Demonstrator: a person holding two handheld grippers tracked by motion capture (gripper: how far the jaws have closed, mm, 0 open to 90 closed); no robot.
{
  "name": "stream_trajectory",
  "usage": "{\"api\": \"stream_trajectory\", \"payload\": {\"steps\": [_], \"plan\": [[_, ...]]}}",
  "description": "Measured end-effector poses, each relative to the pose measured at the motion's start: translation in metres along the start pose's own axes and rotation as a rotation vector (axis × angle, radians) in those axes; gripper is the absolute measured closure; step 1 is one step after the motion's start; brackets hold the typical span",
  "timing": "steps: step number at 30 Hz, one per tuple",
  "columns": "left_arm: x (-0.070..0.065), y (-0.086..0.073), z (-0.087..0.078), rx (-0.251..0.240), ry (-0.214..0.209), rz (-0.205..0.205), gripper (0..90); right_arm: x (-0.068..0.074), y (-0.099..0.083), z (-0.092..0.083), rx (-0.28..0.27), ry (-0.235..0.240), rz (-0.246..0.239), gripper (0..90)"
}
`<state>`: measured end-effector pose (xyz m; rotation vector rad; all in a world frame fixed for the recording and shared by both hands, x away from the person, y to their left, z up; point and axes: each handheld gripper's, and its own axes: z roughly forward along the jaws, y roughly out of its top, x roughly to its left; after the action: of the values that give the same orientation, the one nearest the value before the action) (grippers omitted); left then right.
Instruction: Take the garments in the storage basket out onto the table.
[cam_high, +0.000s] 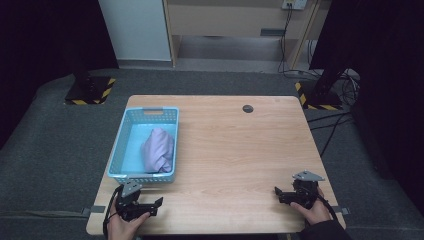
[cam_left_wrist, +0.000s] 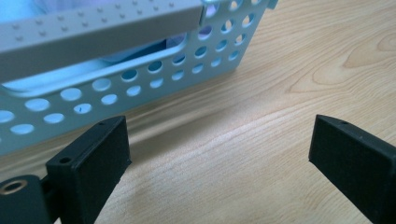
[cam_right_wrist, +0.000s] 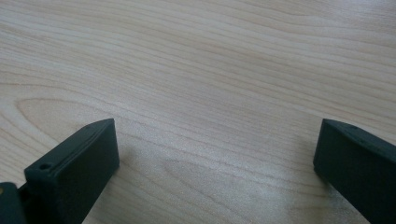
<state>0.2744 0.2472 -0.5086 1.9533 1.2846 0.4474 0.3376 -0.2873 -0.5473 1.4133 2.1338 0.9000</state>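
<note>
While your left gripper (cam_high: 159, 202) and right gripper (cam_high: 276, 191) rest on the table (cam_high: 240, 150) with jaws apart and empty, the purple cloth (cam_high: 158, 150) lies bundled inside the blue basket (cam_high: 119, 145); handling it seems not yet started.

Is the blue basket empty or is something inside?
Not empty: a bunched purple cloth lies inside the blue basket, toward its right side.
</note>
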Motion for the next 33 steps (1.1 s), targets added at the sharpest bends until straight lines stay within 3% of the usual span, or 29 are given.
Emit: {"api": "stream_trajectory", "payload": {"steps": [16,33], "plan": [[-0.006,0.008,-0.013,-0.124,-0.014,0.007,6.6,0.000,0.000,0.000,0.000,0.001,-0.001,0.5],[-0.004,0.016,-0.019,-0.200,-0.019,-0.016,7.2,0.000,0.000,0.000,0.000,0.001,-0.001,0.5]]}}
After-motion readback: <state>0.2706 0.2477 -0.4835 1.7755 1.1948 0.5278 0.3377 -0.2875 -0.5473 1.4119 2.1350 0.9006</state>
